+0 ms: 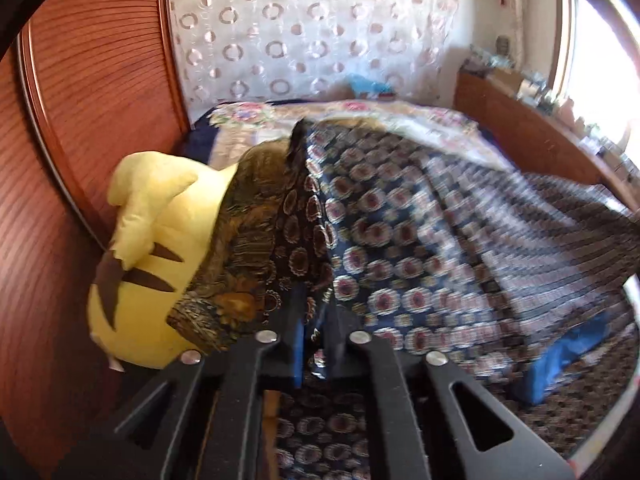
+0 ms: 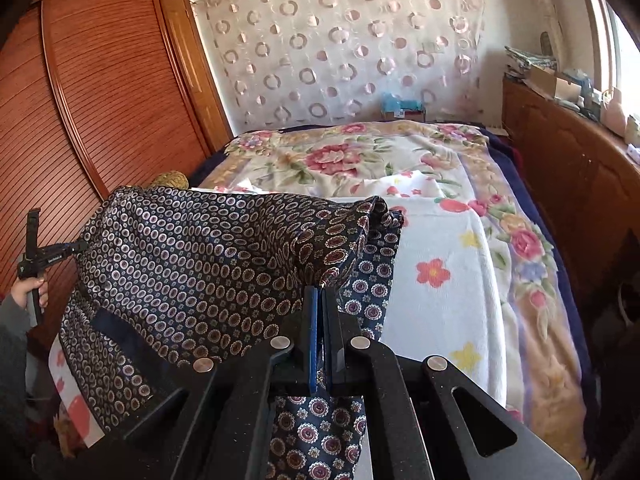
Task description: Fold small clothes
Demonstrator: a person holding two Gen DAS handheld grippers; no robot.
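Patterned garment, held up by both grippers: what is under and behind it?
Under the patterned garment lies a white floral towel on the floral blanket. A yellow plush sits partly behind it; how far the towel extends underneath is covered.

Dark navy garment with small round medallion print, lifted off bed, stretched and draped, pinched at two corners, lighter blue inner face showing.

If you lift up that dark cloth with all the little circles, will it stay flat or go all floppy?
Probably floppy: the patterned cloth sags and bunches between the right gripper and the left gripper, both shut on it. It looks thin and light, maybe a bit slippery, and would likely droop wherever it isn't held.
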